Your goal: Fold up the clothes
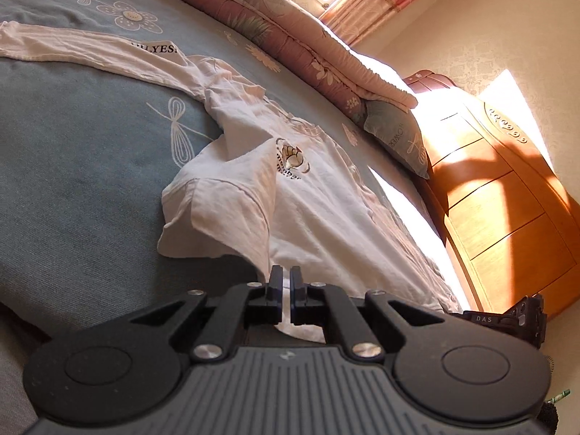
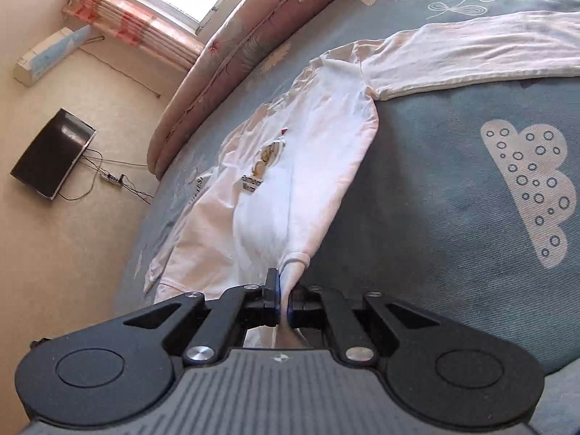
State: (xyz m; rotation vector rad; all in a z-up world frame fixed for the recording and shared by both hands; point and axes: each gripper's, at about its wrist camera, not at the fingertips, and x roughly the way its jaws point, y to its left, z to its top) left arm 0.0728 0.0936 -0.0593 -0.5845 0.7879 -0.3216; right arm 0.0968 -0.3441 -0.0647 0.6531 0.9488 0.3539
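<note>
A white long-sleeved shirt (image 1: 319, 210) with a small print on the chest lies on the grey-blue bed cover (image 1: 90, 188). One sleeve (image 1: 90, 50) stretches off to the far left. My left gripper (image 1: 286, 282) is shut at the shirt's near edge, with a thin strip of white cloth between its pads and the fabric rising to it. In the right wrist view the shirt (image 2: 308, 137) runs away from me, its other sleeve (image 2: 471, 50) reaching to the right. My right gripper (image 2: 284, 290) is shut on a bunched fold of the hem, which is pulled up off the cover (image 2: 453, 217).
A pink floral quilt (image 1: 290, 29) is rolled along the far side of the bed, with a pillow (image 1: 398, 134) against a wooden headboard (image 1: 507, 210). Beyond the bed, a black screen (image 2: 54, 152) and a power strip (image 2: 112, 179) with cables lie on the floor.
</note>
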